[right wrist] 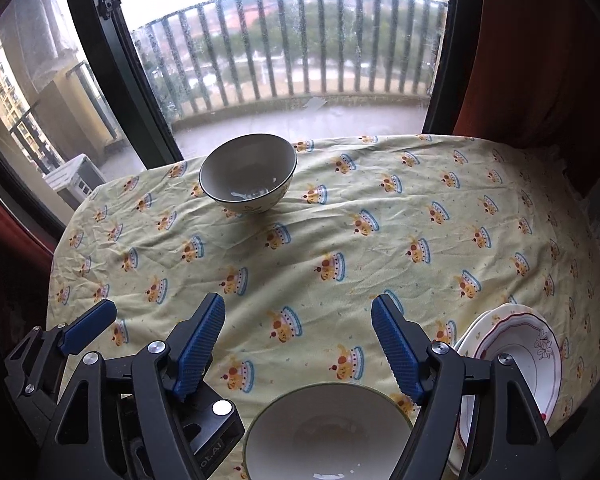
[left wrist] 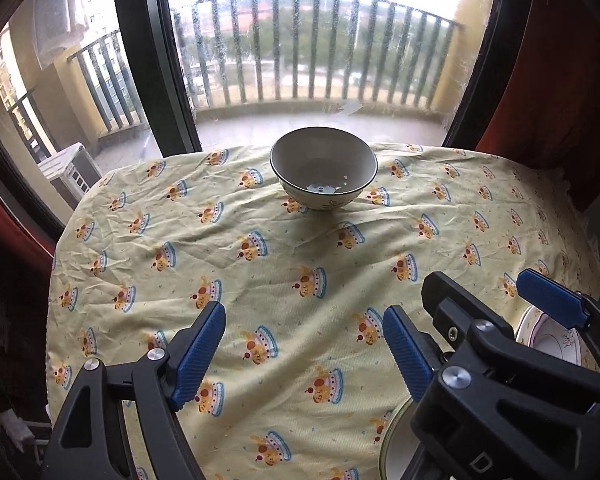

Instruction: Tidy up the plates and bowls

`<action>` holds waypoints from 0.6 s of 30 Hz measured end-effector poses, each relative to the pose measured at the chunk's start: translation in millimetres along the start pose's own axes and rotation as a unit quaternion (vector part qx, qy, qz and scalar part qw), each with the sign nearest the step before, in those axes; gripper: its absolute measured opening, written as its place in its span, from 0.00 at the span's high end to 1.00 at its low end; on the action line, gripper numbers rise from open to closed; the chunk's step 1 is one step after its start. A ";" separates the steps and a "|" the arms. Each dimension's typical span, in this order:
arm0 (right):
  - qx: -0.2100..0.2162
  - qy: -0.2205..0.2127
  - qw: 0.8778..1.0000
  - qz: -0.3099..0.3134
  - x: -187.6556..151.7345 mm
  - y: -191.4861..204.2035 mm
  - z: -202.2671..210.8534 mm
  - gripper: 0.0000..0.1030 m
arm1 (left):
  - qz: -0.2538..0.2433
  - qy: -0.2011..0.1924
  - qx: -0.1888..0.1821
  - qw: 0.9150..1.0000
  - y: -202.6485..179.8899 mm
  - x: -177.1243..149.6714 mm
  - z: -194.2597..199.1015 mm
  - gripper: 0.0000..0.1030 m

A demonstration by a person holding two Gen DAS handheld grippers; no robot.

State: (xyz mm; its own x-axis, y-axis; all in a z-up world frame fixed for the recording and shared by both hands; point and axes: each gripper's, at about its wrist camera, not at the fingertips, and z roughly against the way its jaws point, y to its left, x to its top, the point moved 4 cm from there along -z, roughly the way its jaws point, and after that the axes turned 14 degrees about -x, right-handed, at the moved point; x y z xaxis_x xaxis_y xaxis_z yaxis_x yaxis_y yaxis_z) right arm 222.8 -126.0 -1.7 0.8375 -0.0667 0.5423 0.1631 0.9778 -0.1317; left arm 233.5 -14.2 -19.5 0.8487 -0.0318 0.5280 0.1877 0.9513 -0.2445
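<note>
A white bowl with a dark rim (left wrist: 324,168) stands at the far side of the table, near the window; it also shows in the right wrist view (right wrist: 248,173). A second white bowl (right wrist: 324,432) sits at the near edge, just below my right gripper (right wrist: 300,344), which is open and empty. Stacked plates with red trim (right wrist: 516,360) lie at the near right; they show in the left wrist view (left wrist: 548,340). My left gripper (left wrist: 304,348) is open and empty over the cloth. The right gripper (left wrist: 480,312) shows beside it in the left wrist view.
The table carries a yellow cloth with a cartoon print (left wrist: 260,248), and it also shows in the right wrist view (right wrist: 380,248). A window with a balcony railing (left wrist: 312,48) is behind the table. A red curtain (right wrist: 540,60) hangs at the right.
</note>
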 end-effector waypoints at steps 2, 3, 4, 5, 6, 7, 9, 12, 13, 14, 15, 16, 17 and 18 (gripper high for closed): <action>0.000 -0.003 1.000 0.006 11.4 4.6 -5.8 0.23 | 0.004 -0.003 0.001 1.000 3.5 9.7 -5.7 0.20; 0.000 -0.005 1.000 0.008 17.1 5.7 -9.9 0.23 | 0.006 -0.005 0.004 1.000 5.0 14.8 -9.2 0.20; -0.001 -0.006 1.000 0.010 22.6 6.9 -13.6 0.23 | 0.008 -0.007 0.009 1.000 5.7 19.9 -12.1 0.20; -0.001 -0.008 1.000 0.011 28.3 7.6 -17.6 0.23 | 0.009 -0.009 0.014 1.000 6.8 25.1 -15.0 0.21; 0.001 -0.009 1.000 0.011 33.9 8.1 -21.5 0.23 | 0.011 -0.011 0.019 1.000 7.8 30.4 -17.8 0.21; 0.004 -0.010 1.000 0.011 40.1 8.9 -25.7 0.23 | 0.013 -0.014 0.025 0.999 9.0 36.4 -20.4 0.22; 0.009 -0.015 1.000 0.010 51.7 9.6 -32.8 0.23 | 0.016 -0.022 0.044 0.999 10.4 48.0 -24.4 0.22; 0.019 -0.022 0.999 0.015 71.1 11.2 -44.8 0.23 | 0.029 -0.029 0.060 0.997 14.2 63.3 -33.0 0.23; 0.021 -0.024 0.999 0.017 77.0 11.8 -48.5 0.23 | 0.033 -0.030 0.061 0.997 15.6 67.7 -36.4 0.23; 0.023 -0.026 0.999 0.019 82.9 12.1 -52.2 0.23 | 0.037 -0.032 0.063 0.997 16.2 71.9 -39.7 0.24; 0.024 -0.027 0.999 0.021 88.8 12.1 -56.5 0.23 | 0.040 -0.032 0.066 0.997 16.6 76.1 -42.9 0.25; 0.026 -0.028 0.999 0.022 93.7 12.3 -60.6 0.23 | 0.041 -0.034 0.068 0.996 17.4 80.3 -46.3 0.26; 0.029 -0.028 0.999 0.022 98.4 13.1 -65.3 0.23 | 0.043 -0.035 0.071 0.996 18.3 84.0 -49.8 0.26; 0.031 -0.027 0.999 0.023 102.6 13.5 -69.8 0.23 | 0.045 -0.034 0.074 0.996 19.8 88.4 -54.3 0.27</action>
State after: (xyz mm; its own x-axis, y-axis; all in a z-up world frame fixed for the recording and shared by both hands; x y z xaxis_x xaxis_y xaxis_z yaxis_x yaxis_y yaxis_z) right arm 347.3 -133.5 -5.8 0.8137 -0.0126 0.5811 0.0910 0.9902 -0.1059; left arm 339.1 -14.8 -21.9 0.8221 0.0708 0.5649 0.0343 0.9843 -0.1733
